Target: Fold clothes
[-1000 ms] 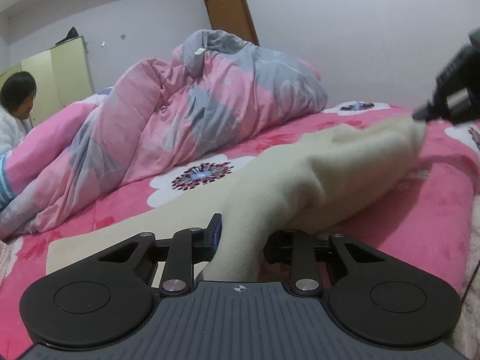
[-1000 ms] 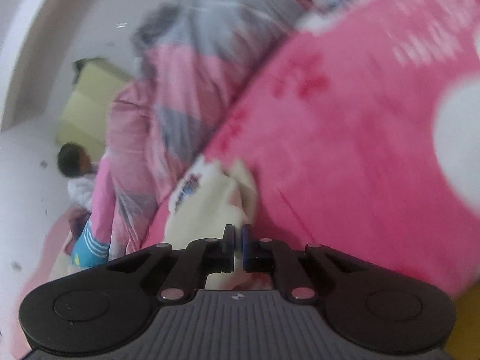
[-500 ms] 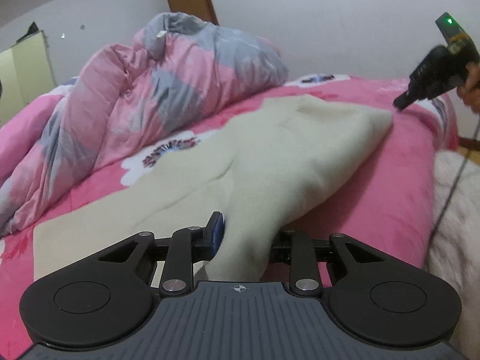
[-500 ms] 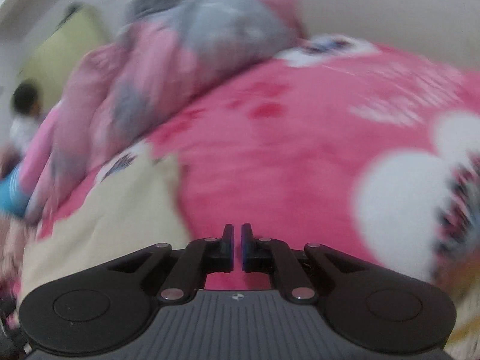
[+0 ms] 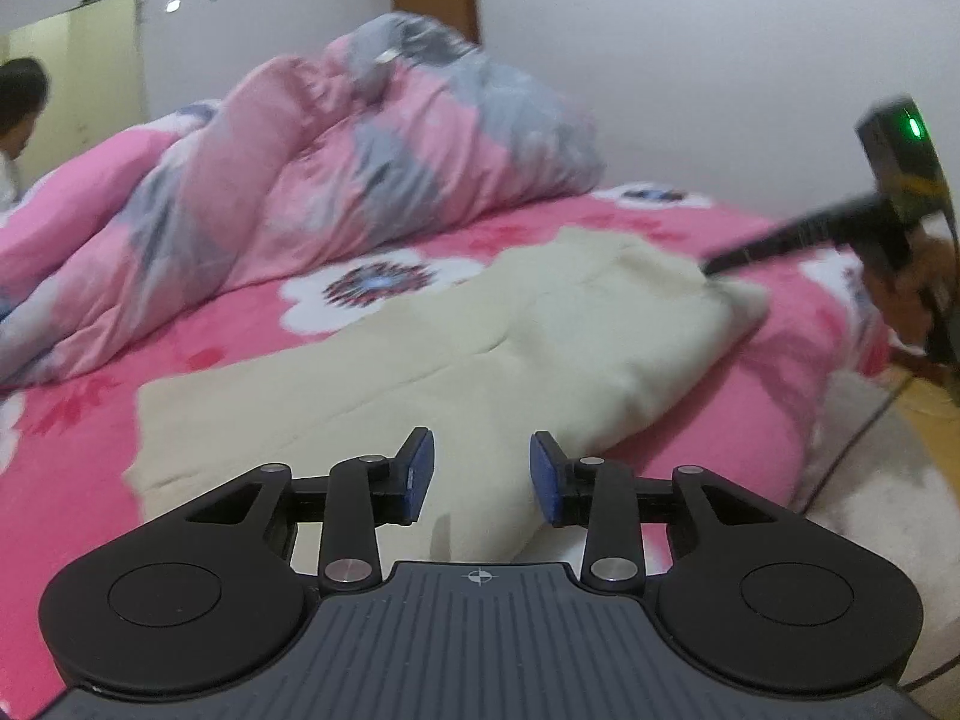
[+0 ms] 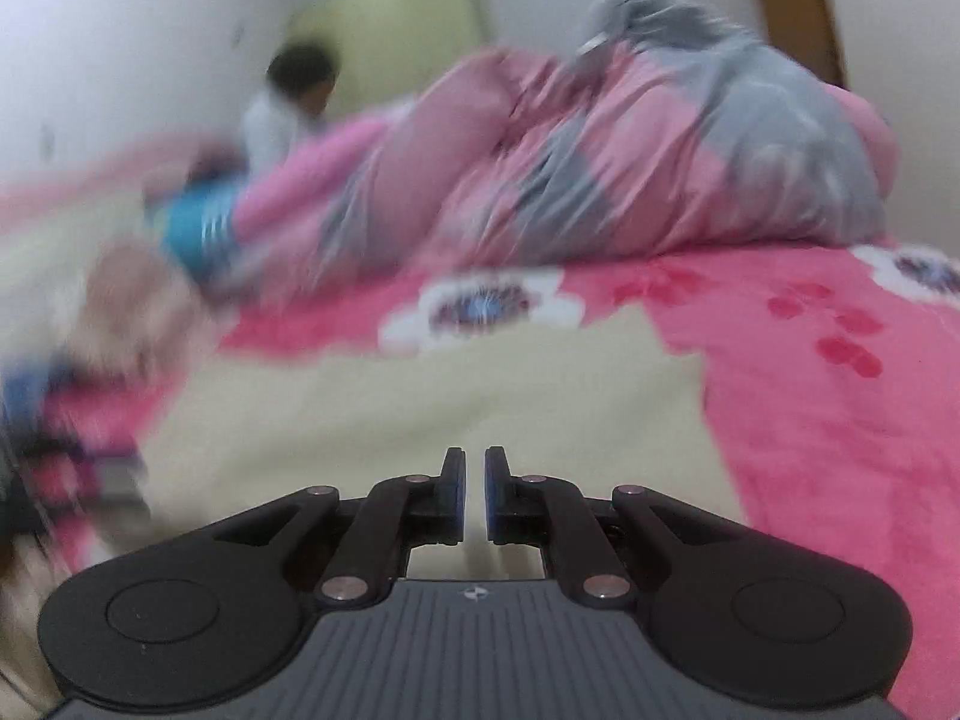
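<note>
Cream garment (image 5: 480,348) laid flat on bed (image 5: 750,420) for folding; left tongs (image 5: 480,471) opening, letting cloth go; right tongs (image 6: 474,492) nearly closed, empty.

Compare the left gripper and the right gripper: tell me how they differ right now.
The left gripper has its jaws opening, a wide gap between the blue pads; the right gripper shows only a narrow slit. The cream garment lies between the left gripper's pads, unpinched; nothing sits between the right gripper's. Both point over that garment on the pink bedspread.
</note>
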The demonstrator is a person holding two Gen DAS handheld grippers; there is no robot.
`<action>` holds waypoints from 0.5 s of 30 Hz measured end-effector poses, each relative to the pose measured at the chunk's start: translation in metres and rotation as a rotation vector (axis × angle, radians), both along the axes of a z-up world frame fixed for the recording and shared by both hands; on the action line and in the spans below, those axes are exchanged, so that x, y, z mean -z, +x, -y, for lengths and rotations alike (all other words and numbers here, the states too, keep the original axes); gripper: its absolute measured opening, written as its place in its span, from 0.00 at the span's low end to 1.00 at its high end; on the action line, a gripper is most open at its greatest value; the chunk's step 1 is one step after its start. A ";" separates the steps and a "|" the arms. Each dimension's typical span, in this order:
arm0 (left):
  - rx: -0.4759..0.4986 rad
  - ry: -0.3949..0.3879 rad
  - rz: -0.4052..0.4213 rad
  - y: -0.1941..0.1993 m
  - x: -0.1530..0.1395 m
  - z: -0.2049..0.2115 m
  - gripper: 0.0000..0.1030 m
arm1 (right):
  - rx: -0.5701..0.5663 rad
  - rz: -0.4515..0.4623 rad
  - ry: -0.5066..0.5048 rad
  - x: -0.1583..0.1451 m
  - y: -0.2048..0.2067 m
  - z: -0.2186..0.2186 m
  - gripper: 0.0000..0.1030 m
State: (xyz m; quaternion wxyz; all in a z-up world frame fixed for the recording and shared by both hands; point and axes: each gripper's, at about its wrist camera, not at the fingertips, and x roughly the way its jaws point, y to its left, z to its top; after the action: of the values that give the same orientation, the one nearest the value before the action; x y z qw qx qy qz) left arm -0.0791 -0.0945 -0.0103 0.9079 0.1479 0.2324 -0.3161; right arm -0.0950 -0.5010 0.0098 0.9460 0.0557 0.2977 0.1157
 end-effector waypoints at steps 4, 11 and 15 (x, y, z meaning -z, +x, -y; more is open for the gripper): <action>-0.110 0.063 -0.043 0.006 -0.005 -0.019 0.34 | 0.010 -0.062 -0.011 0.020 0.004 0.005 0.06; -0.349 -0.306 -0.408 0.001 -0.021 -0.102 0.56 | 0.110 -0.002 0.116 -0.022 -0.027 0.007 0.32; -0.400 -0.570 -0.593 -0.016 0.006 -0.124 0.71 | 0.266 -0.125 0.501 0.004 -0.040 0.053 0.40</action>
State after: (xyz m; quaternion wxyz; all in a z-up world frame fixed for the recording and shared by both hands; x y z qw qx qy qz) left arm -0.0949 0.0291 -0.0165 0.8499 -0.2526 0.4099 -0.2144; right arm -0.1347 -0.5539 0.0057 0.8895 0.3332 0.3076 0.0569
